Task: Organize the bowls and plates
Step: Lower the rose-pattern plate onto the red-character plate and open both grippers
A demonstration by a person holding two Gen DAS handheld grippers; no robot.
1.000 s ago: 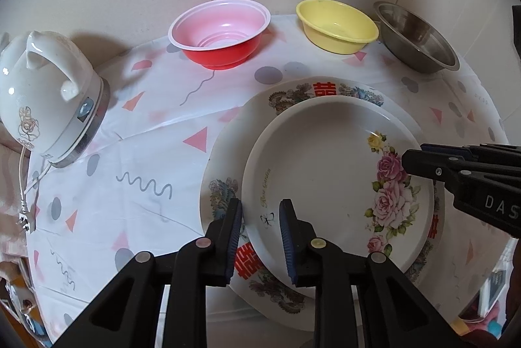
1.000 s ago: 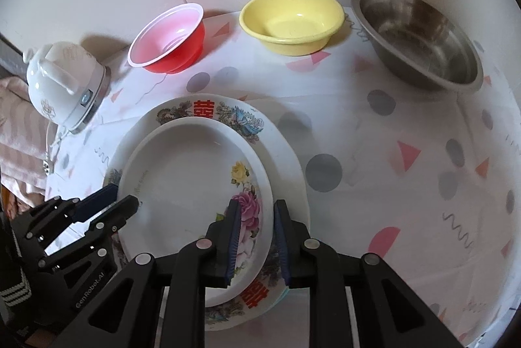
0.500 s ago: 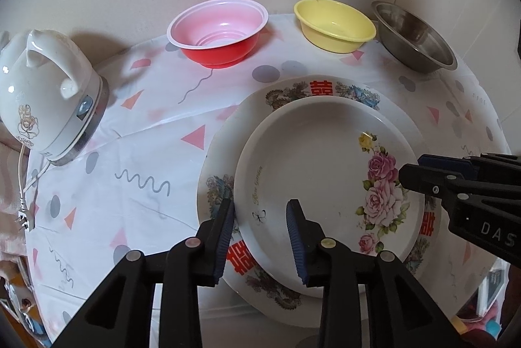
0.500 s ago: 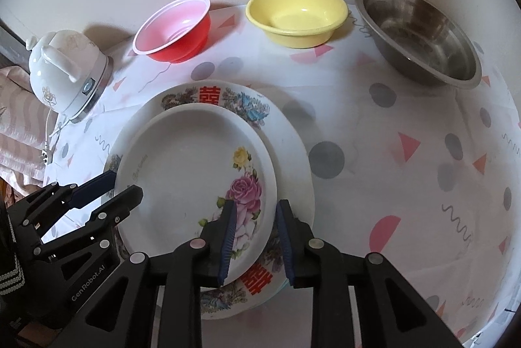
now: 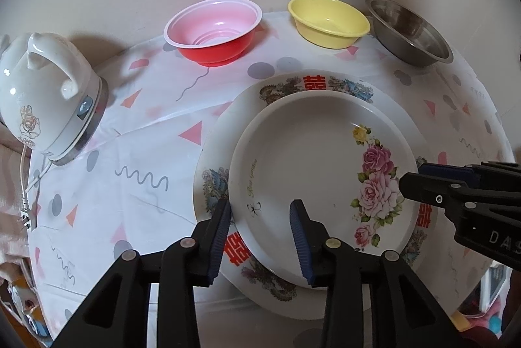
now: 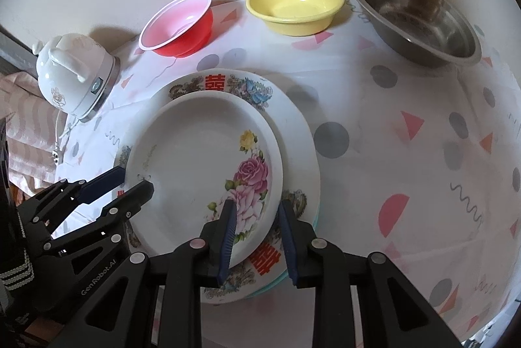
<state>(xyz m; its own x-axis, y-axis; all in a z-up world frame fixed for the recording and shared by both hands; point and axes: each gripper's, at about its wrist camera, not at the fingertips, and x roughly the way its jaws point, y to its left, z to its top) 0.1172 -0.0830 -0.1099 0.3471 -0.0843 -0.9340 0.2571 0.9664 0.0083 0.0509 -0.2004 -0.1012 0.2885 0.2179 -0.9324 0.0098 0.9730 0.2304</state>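
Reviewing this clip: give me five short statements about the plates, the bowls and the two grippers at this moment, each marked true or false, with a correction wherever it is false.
1. The rose plate lies on top of the larger red-character plate. True.
2. The yellow bowl is nested inside the steel bowl. False: they stand side by side, apart.
3. The left gripper has its jaws astride the rose plate's rim, open. True; they have just been opening.
4. The red bowl stands upside down. False: it is upright, its pink inside showing.
5. The right gripper is lifting the steel bowl. False: it straddles the rose plate's rim, its jaws just opening.
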